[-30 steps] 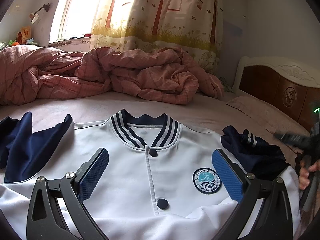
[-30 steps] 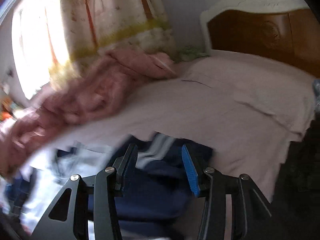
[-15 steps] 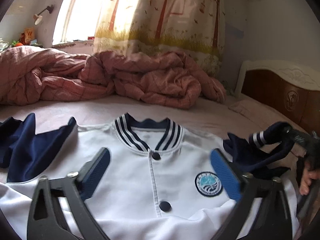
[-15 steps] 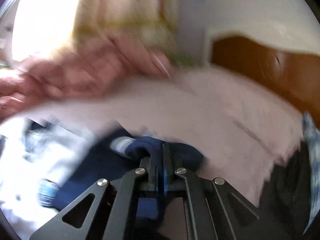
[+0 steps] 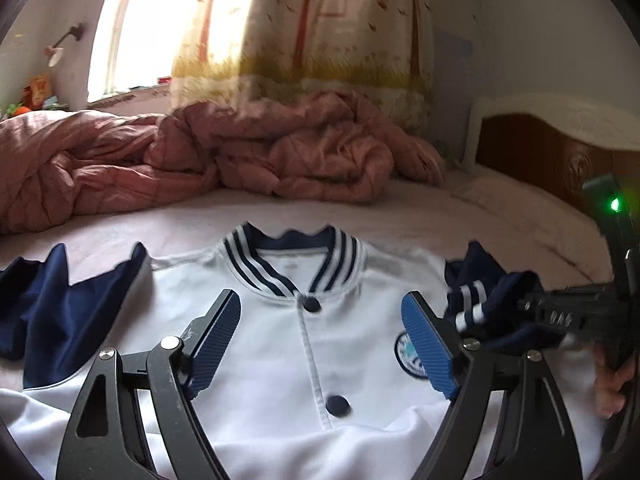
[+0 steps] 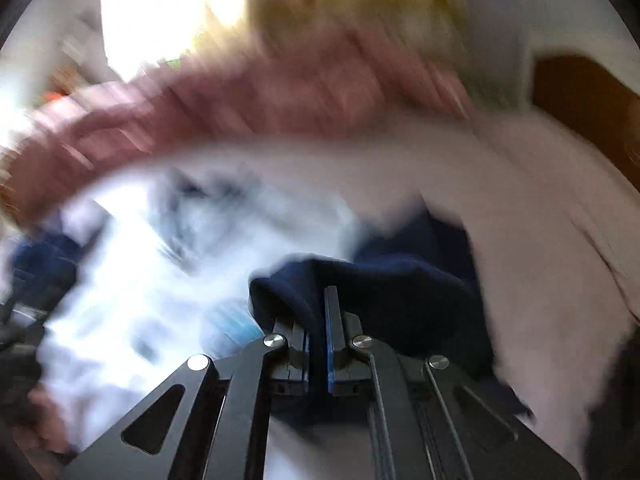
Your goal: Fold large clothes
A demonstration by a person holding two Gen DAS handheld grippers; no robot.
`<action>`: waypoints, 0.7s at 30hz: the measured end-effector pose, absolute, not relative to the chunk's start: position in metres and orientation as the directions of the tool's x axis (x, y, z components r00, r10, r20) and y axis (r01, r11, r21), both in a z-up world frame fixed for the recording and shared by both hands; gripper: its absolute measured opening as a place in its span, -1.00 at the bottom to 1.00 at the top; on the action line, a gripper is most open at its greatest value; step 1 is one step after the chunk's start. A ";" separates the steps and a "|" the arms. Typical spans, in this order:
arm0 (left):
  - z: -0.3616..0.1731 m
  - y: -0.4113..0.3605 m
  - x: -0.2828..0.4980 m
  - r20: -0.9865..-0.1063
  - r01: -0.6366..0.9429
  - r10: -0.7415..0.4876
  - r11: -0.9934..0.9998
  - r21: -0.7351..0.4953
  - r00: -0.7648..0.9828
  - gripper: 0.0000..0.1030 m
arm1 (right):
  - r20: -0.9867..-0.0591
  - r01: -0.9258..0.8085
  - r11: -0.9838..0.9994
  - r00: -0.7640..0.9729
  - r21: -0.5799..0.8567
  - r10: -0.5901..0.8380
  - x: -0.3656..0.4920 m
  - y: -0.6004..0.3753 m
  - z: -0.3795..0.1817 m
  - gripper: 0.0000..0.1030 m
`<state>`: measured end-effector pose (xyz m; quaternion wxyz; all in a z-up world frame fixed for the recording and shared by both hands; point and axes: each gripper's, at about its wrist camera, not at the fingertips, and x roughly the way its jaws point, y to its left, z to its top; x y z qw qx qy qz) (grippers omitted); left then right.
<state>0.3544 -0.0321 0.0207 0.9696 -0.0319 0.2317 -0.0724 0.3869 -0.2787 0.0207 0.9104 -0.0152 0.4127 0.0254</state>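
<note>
The white jacket [image 5: 280,360] lies front up and buttoned on the bed [image 5: 400,216], collar toward the far edge, hem at the near edge. Its navy sleeve [image 6: 400,288] on the headboard side is pinched in the right gripper [image 6: 326,320], jaws pressed together on the fabric just behind the striped cuff [image 5: 468,304] and held above the jacket's chest. The left gripper [image 5: 320,344] hovers over the chest (nothing lies between its blue pads); its jaws stand wide but are closing. The other navy sleeve [image 5: 60,304] lies crumpled toward the bed's opposite side. A pink quilt [image 5: 240,152] is heaped along the far edge below the curtain [image 5: 304,24]. The wooden headboard [image 5: 552,152] closes off one end.
</note>
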 end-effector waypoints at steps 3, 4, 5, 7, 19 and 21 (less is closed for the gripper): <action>0.019 -0.036 0.356 -0.454 0.162 -0.193 0.981 -0.106 0.870 0.58 | -0.792 -0.087 0.995 0.604 0.046 0.089 0.389 -0.294 0.021 -0.82; 0.020 -0.037 0.356 -0.454 0.178 -0.212 0.977 -0.119 0.866 0.59 | -0.811 -0.113 0.993 0.576 0.038 0.096 0.388 -0.294 0.021 -0.73; 0.020 -0.039 0.356 -0.455 0.195 -0.235 0.972 -0.133 0.859 0.58 | -0.844 -0.167 0.986 0.527 0.009 0.097 0.382 -0.295 0.020 -0.64; 0.022 -0.045 0.358 -0.475 0.236 -0.292 0.956 -0.174 0.830 0.55 | -0.861 -0.244 0.969 0.500 -0.037 0.093 0.373 -0.297 0.022 -0.14; 0.015 -0.127 0.436 -0.688 0.284 -0.523 0.852 -0.440 0.504 0.39 | -0.614 -0.016 0.997 0.787 0.072 0.057 0.340 -0.350 0.101 0.56; -0.004 -0.137 0.448 -0.708 0.269 -0.547 0.837 -0.476 0.448 0.43 | -0.605 0.024 0.994 0.794 0.110 0.048 0.340 -0.363 0.103 0.56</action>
